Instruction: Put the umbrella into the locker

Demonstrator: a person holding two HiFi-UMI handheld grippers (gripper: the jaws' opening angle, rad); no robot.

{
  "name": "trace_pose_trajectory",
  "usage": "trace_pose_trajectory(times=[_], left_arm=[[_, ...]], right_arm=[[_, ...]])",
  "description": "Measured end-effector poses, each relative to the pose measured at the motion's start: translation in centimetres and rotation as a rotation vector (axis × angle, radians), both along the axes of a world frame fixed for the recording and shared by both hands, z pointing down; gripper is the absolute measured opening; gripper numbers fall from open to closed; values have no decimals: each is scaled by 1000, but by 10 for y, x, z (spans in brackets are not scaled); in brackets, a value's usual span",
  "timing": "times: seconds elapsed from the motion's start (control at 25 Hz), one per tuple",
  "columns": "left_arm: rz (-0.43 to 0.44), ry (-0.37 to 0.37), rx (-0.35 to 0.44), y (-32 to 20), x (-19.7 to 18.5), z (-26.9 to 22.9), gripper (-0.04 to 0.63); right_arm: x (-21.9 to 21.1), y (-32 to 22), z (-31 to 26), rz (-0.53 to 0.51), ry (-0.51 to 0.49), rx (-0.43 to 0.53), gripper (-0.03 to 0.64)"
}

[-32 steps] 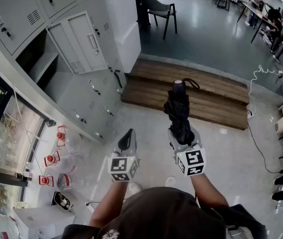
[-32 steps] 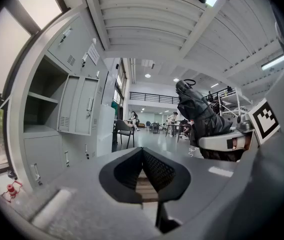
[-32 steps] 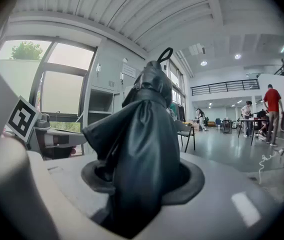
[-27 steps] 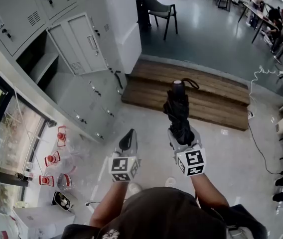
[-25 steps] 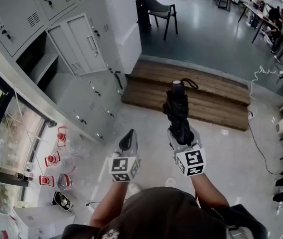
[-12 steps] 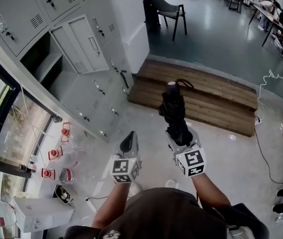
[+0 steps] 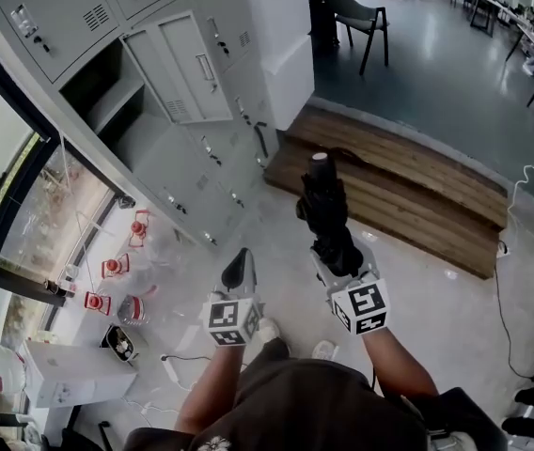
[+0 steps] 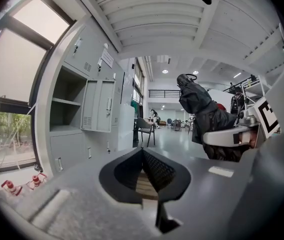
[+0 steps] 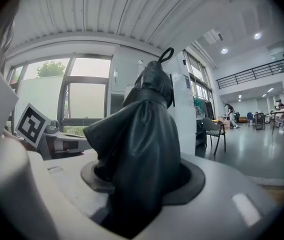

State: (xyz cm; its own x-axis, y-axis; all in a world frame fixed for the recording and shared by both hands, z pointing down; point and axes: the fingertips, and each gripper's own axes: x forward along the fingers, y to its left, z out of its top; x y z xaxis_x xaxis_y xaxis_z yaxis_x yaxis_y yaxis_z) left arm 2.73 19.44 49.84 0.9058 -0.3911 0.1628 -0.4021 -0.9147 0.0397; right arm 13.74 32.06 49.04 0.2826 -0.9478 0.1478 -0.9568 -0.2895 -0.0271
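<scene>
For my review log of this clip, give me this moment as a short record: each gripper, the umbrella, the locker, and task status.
right gripper: closed on the folded black umbrella, which sticks out ahead of it
left gripper: fingers together, nothing between them
locker: one compartment open, its door swung out; upper left in the head view
task status: umbrella not yet in the locker, held apart from it

Held out front, side by side: left gripper (image 7: 238, 265) and right gripper (image 7: 339, 257).
The left gripper points ahead, jaws together and empty; the right gripper's jaws clamp the folded umbrella (image 7: 328, 216), which sticks out beyond them.
</scene>
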Motion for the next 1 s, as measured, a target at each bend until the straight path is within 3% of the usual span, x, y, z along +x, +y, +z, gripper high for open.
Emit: trace_pose_trajectory(times=[0.32, 1.0], left_arm=[[-31, -14, 10, -65, 2, -5, 3], [-107, 40, 14, -220, -24, -11, 3]], right_arm=[[5, -73, 0, -45, 15, -32, 229], [-16, -234, -15, -122, 49, -58, 229]])
